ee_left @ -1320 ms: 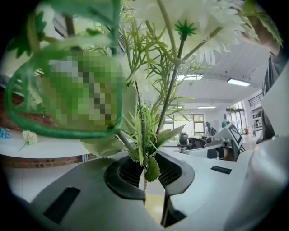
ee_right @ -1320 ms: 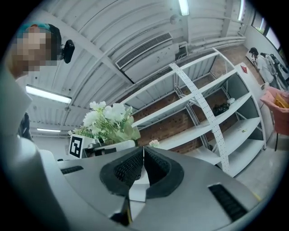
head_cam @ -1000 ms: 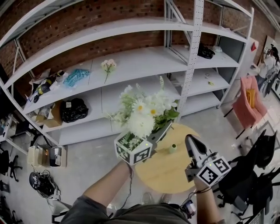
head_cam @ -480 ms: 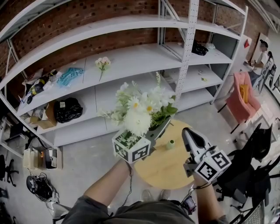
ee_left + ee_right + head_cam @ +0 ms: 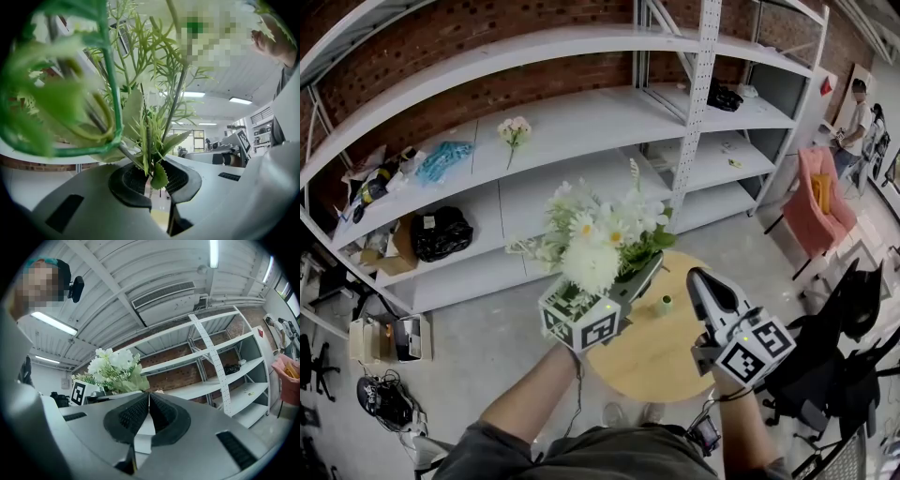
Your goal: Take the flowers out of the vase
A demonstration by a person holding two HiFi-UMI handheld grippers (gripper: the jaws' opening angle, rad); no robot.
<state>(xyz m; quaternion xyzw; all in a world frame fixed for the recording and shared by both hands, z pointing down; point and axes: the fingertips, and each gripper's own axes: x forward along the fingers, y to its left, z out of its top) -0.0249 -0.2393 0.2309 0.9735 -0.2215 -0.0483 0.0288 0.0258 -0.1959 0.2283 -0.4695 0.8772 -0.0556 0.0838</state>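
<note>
A bunch of white flowers with green leaves (image 5: 600, 234) is held in the air above the round wooden table (image 5: 637, 370). My left gripper (image 5: 651, 268) is shut on its stems. In the left gripper view the green stems (image 5: 148, 154) rise from between the black pads (image 5: 127, 182) of my left gripper (image 5: 151, 176). A small green vase (image 5: 664, 305) stands on the table, apart from the bunch and below it. To the right of the vase my right gripper (image 5: 697, 277) is shut with nothing in it. In its own view, my right gripper (image 5: 149, 401) has its pads together.
Grey metal shelving (image 5: 581, 122) runs along the brick wall behind. One pink flower (image 5: 514, 131) lies on a shelf, with bags and clutter (image 5: 441, 232) at the left. A pink chair (image 5: 825, 202) and black chairs (image 5: 853, 356) stand at the right.
Both grippers and the bunch keep their places. Only the head view has shifted a little, so the shelves sit slightly further left.
</note>
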